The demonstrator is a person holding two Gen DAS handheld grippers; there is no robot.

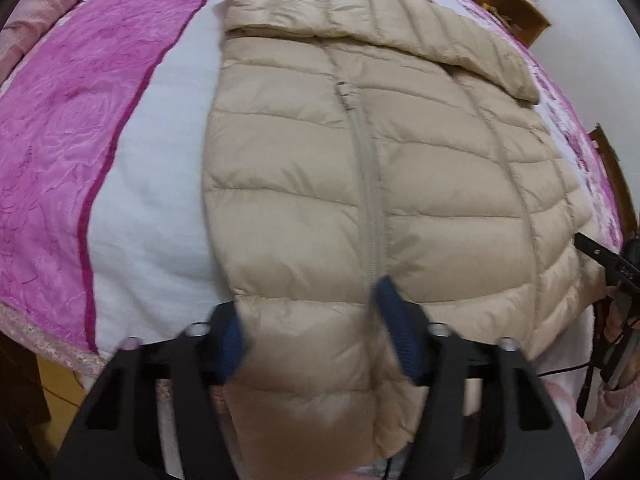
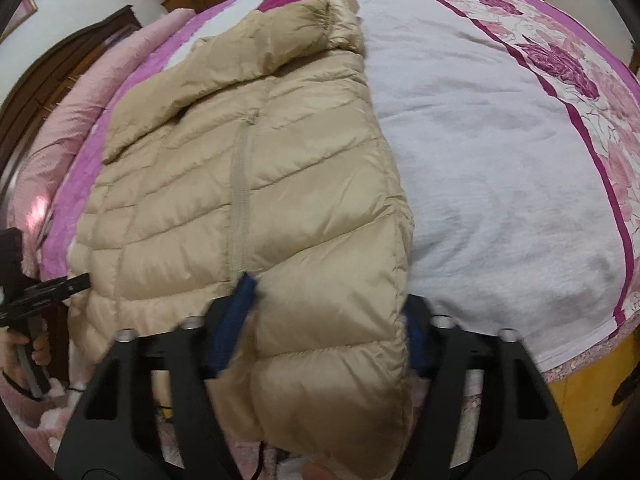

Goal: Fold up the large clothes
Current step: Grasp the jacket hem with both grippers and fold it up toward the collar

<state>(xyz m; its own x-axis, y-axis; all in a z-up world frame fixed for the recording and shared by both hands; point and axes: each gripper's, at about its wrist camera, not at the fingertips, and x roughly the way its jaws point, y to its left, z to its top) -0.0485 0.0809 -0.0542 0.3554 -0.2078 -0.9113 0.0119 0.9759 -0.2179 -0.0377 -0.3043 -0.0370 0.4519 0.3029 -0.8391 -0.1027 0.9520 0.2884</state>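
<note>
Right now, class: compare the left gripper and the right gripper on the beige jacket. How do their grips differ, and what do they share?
The left gripper straddles the puffy jacket hem from its left edge to the zipper; the right gripper straddles from the zipper to the jacket's right edge. The left works nearer the pink quilt, the right nearer the white sheet. Both press blue pads into the near hem.

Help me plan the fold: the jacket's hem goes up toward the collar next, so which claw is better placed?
Right, narrowly. The right claw has the jacket hem's outer corner bunched between its pads. The left claw also pinches the hem, from edge to zipper. Probably both should lift together.
</note>
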